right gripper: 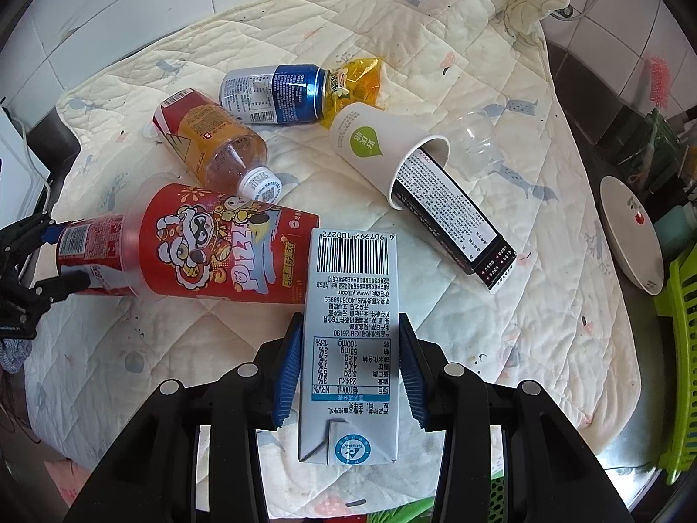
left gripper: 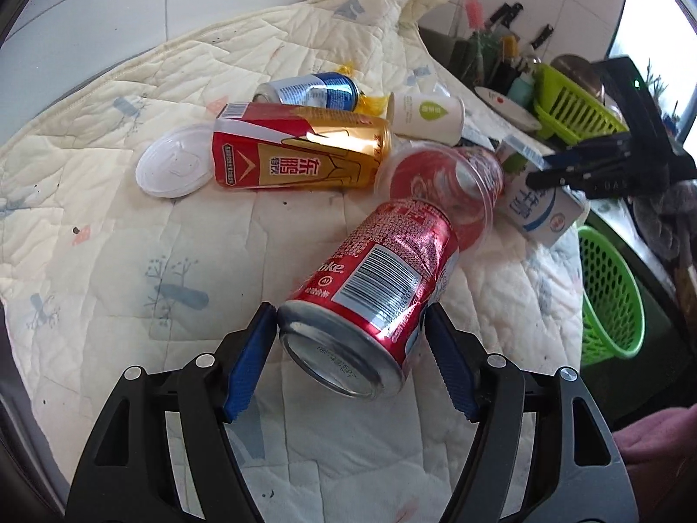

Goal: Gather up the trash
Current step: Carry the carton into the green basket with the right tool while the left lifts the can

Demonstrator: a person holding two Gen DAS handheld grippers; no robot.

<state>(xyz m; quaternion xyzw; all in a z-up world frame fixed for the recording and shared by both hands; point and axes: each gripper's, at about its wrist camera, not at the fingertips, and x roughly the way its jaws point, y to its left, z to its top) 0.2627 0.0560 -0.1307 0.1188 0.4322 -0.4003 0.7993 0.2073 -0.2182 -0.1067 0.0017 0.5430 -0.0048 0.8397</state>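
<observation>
- Red aluminium cola can (left gripper: 374,296) clamped between the blue pads of the left gripper (left gripper: 350,327); base rim toward the lens, low centre of the left wrist view; long axis running away up and to the right, top end nosing toward the mouth of the clear plastic cup (left gripper: 444,187).
- Lifted, by the look of it, off the cream quilted cloth (left gripper: 109,218) — though contact at the far end cannot be told.
- White-and-blue milk carton (right gripper: 348,340) pinched across its narrow faces by the right gripper (right gripper: 350,344), lower centre of the right wrist view; long axis straight up the frame, barcode end away, folded base end nearest the lens.
- Green mesh basket (left gripper: 610,300) at the right edge of the left wrist view, off the cloth's edge and lower — judged the likely bin; lies to the right of the can, so a sideways carry across the can's axis, not along it.
- Right gripper nearer that basket, judging by the green showing under the carton at the bottom of its view.
- Left on the cloth: red-and-gold bottle (left gripper: 300,152), blue can (left gripper: 313,89), paper cup (left gripper: 427,115), white lid (left gripper: 174,161); well apart from either gripper.
</observation>
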